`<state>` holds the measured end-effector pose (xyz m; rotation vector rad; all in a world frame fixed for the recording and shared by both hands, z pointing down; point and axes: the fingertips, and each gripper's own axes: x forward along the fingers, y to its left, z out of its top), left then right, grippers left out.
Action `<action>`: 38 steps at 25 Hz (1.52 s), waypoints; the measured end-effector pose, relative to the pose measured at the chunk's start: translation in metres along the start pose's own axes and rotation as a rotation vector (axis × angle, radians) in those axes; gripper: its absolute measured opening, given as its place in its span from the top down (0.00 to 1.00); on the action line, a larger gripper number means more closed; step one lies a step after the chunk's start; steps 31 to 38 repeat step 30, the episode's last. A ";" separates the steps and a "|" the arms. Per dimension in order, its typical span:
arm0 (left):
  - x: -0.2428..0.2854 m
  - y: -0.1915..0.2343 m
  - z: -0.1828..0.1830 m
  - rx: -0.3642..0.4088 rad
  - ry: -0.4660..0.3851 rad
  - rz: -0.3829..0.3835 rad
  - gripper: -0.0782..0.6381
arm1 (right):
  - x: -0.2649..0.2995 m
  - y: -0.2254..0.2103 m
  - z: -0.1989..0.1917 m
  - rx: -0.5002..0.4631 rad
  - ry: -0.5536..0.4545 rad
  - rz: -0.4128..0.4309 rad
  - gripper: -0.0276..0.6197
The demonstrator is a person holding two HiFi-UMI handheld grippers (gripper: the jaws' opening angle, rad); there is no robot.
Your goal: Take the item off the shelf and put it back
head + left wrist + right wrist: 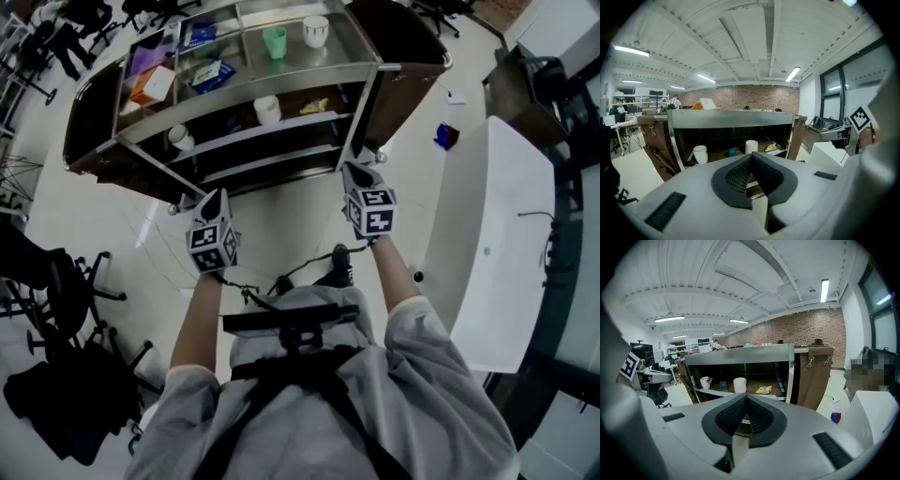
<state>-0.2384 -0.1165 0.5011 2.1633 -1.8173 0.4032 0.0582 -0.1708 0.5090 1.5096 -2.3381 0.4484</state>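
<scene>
The steel shelf cart (pixel 370 66) stands ahead of me. On its top level are a green cup (pixel 275 42), a white cup (pixel 316 30), an orange box (pixel 153 84) and a blue packet (pixel 211 75). On the middle shelf sit a white cup (pixel 267 110), a yellow packet (pixel 314 106) and a white mug (pixel 180 139). Those shelf items also show in the gripper views: white cup (pixel 739 385), yellow packet (pixel 763 390), mug (pixel 700 153). My left gripper (pixel 217 197) and right gripper (pixel 355 171) hang in front of the cart, apart from it. Both are shut with nothing held, the left gripper (pixel 751 157) and the right gripper (pixel 745 398) alike.
A long white table (pixel 497 244) runs along the right. A black office chair (pixel 66 291) and a dark bag stand at the left. A small blue object (pixel 446 136) lies on the floor to the right of the cart. Brown panels hang at both ends of the cart.
</scene>
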 end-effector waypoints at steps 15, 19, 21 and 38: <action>-0.029 -0.004 -0.010 -0.011 -0.014 -0.008 0.88 | -0.028 0.012 -0.015 -0.002 -0.002 0.006 0.95; -0.029 -0.003 -0.012 -0.017 -0.015 -0.013 0.88 | -0.030 0.012 -0.017 -0.003 -0.001 0.000 0.95; -0.029 -0.002 -0.013 -0.020 -0.013 -0.013 0.88 | -0.030 0.013 -0.018 -0.004 0.002 0.000 0.95; -0.031 0.002 -0.023 -0.024 0.005 -0.020 0.88 | -0.027 0.021 -0.024 -0.005 0.020 0.003 0.95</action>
